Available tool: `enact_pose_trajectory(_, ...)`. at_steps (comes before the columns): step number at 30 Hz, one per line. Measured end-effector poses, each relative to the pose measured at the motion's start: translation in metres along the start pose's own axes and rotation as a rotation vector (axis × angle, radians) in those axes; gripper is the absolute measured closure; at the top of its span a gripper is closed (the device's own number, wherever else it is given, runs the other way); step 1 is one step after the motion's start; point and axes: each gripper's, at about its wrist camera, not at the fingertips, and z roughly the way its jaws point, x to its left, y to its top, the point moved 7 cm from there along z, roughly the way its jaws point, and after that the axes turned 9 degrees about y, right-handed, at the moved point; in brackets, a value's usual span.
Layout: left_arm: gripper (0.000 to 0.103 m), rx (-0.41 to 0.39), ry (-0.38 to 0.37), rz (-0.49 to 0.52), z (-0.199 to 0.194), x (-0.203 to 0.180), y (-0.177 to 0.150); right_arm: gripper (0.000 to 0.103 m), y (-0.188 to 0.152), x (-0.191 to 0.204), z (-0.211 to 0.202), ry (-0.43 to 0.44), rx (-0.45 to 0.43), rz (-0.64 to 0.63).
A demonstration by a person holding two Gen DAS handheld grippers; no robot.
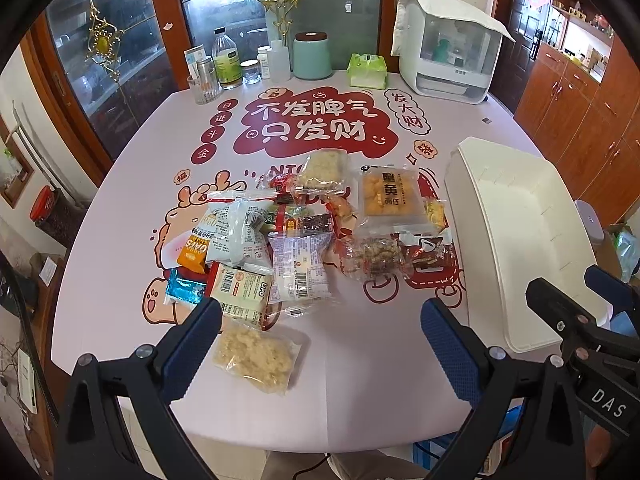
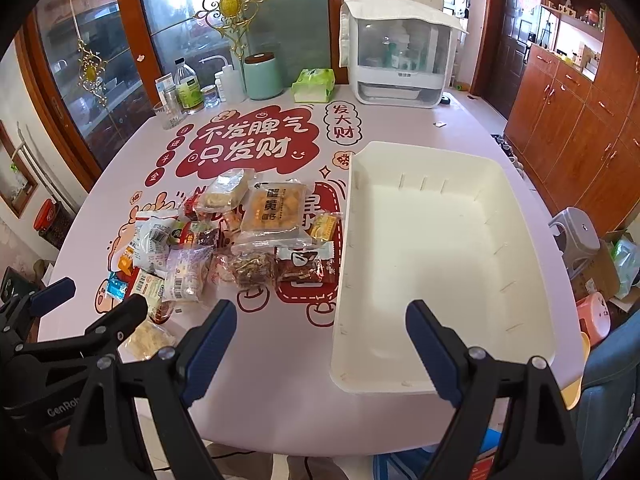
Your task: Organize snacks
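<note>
Both wide-open, empty: left gripper (image 1: 320, 344) above the snacks (image 1: 296, 236), right gripper (image 2: 320, 344) by the bin (image 2: 440, 240).

Snacks heaped loose, bin beside them

Before me the snack packets (image 1: 296, 236) lie in a jumbled, overlapping pile on the surface: a yellow crab-roe pack (image 1: 390, 199) at the far side, a clear rice-crisp pack (image 1: 256, 354) nearest, apart from the rest. To their right sits my white rectangular bin (image 2: 440, 264), upright, with nothing inside.

A home dining room: printed table (image 1: 120, 280), wooden cabinets (image 1: 580, 120), glass door (image 1: 224, 8).
</note>
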Motion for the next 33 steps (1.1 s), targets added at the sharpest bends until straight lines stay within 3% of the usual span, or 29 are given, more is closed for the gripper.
enact_pose_trajectory(18, 0.004, -0.004, 0.014, -0.003, -0.005, 0.007, -0.006, 0.016, -0.002, -0.002, -0.005, 0.002, -0.005, 0.0)
enact_pose_trajectory(24, 0.004, -0.018, 0.029, -0.035, -0.007, 0.029, -0.001, 0.016, 0.001, 0.01, -0.006, 0.01, -0.013, 0.0)
enact_pose_trajectory(33, 0.004, -0.017, 0.056, -0.081, -0.002, 0.078, 0.004, 0.016, 0.012, 0.057, 0.003, 0.027, -0.011, -0.055)
